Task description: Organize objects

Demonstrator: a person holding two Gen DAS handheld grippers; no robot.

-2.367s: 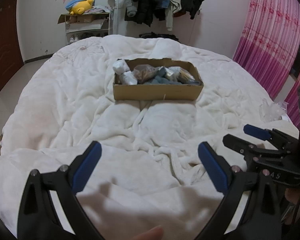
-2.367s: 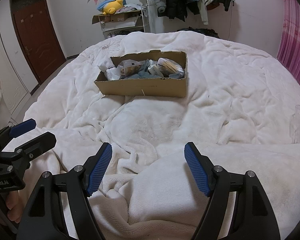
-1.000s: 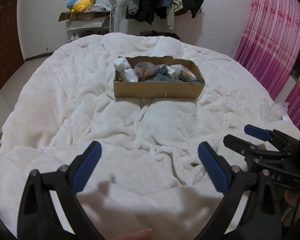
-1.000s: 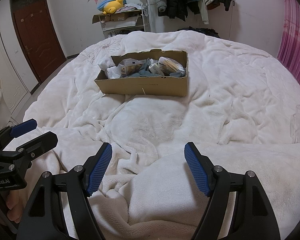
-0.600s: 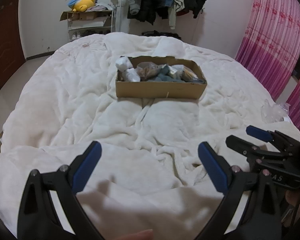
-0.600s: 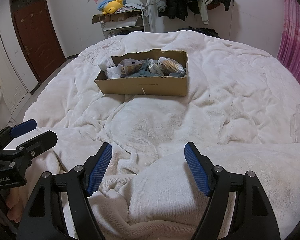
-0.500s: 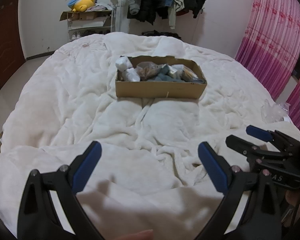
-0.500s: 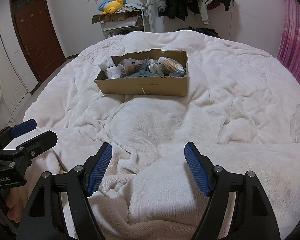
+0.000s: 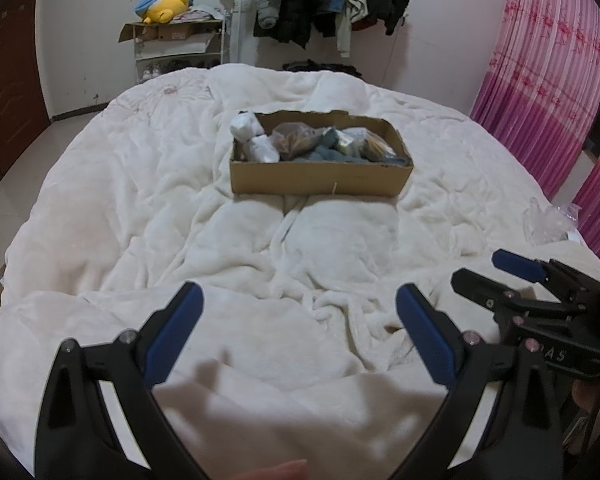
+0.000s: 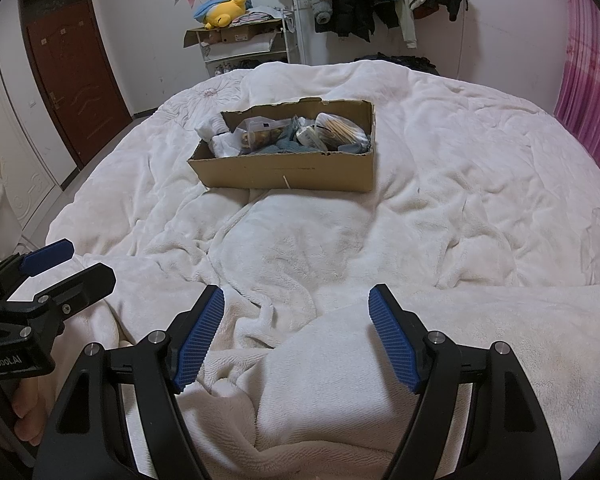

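Both grippers idle and wide, cardboard box ahead.
Left wrist view: the cardboard box of packets sits at 12 o'clock on the white blanket; the left gripper gapes empty, touching nothing.
Right wrist view: box at 12 o'clock; the right gripper is spread, empty. Best to approach level and pick one packet.
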